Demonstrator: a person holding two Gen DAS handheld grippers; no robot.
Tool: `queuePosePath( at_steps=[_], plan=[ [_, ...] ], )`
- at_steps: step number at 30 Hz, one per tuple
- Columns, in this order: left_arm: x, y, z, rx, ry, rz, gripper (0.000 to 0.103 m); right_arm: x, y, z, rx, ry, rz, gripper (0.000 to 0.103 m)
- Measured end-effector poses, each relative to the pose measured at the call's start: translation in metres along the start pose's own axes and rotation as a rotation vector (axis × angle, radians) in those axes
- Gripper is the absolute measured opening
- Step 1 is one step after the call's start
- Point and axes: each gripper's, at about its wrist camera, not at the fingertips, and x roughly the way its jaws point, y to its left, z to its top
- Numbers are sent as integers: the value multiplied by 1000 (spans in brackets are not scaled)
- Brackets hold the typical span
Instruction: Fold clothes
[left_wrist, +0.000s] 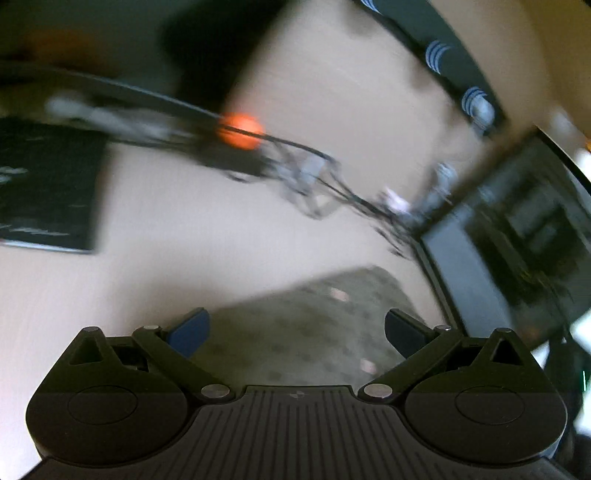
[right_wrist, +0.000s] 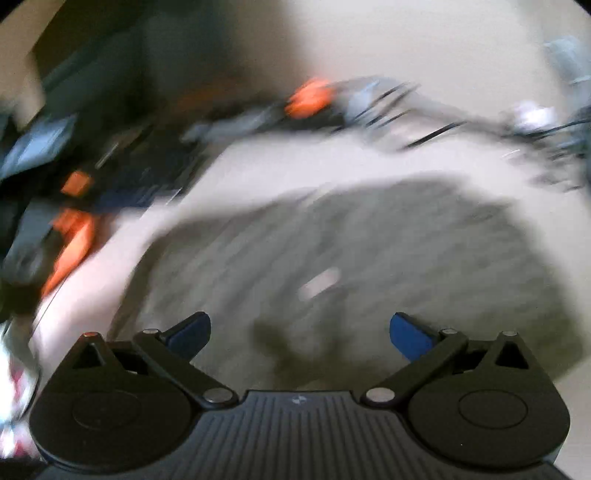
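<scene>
A grey-green patterned garment (left_wrist: 314, 325) lies on the pale table (left_wrist: 184, 229), right under my left gripper (left_wrist: 297, 334), which is open and empty above it. In the right wrist view the same grey garment (right_wrist: 369, 251) spreads wide on the table, blurred by motion. My right gripper (right_wrist: 299, 336) is open and empty, hovering over the garment's near edge. Both views are smeared, so folds and edges of the cloth are hard to make out.
A black folded item (left_wrist: 44, 184) lies at the left. An orange ball with cables and grey parts (left_wrist: 240, 131) crosses the table's far side. A dark monitor (left_wrist: 517, 240) stands at the right. Orange and dark clutter (right_wrist: 74, 206) sits at left.
</scene>
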Motion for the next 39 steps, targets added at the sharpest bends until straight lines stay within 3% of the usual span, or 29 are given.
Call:
queuePosePath(
  at_steps=[2, 4, 6, 7, 10, 13, 16, 18, 20, 22, 24, 26, 29, 33, 36, 39],
  plan=[
    [18, -13, -7, 45, 56, -13, 103, -1, -14, 15, -17, -63, -135, 103],
    [38, -15, -20, 48, 106, 34, 103, 15, -26, 24, -30, -50, -205, 103],
    [54, -13, -34, 37, 142, 74, 103, 41, -37, 21, -37, 22, -218, 103],
    [54, -14, -39, 35, 121, 76, 103, 53, -39, 16, -55, 65, -224, 103],
    [54, -14, -46, -41, 84, 81, 103, 71, -44, 2, -97, 52, -201, 103],
    [59, -11, -44, -173, 60, 90, 103, 85, -58, 16, -70, 57, -145, 103],
    [54, -12, -45, -183, 97, 70, 103, 96, -59, 31, -123, 50, -165, 103],
    [34, -13, -48, -148, 98, 73, 103, 100, -56, 40, -178, 48, -201, 103],
    [8, -15, -52, -52, 52, 162, 103, 91, -47, 43, -232, 11, -264, 103],
    [-5, -14, -57, 106, 38, 326, 103, 65, -31, 38, -265, -68, -332, 103],
    [-9, -10, -63, 254, 48, 459, 103, 40, -17, 27, -207, -103, -283, 103],
    [0, -4, -69, 377, 83, 546, 103, 25, 4, 15, -102, -73, -177, 103],
    [12, 4, -75, 469, 114, 582, 103, 24, 39, -12, -15, 12, 15, 103],
    [17, 15, -77, 502, 111, 601, 103, 50, 71, -44, 20, 125, -44, 103],
    [17, 26, -73, 531, 102, 630, 103, 49, 76, -57, 16, 91, -67, 103],
    [14, 36, -65, 525, 96, 608, 103, 48, 76, -55, 19, 104, -69, 103]
  ],
)
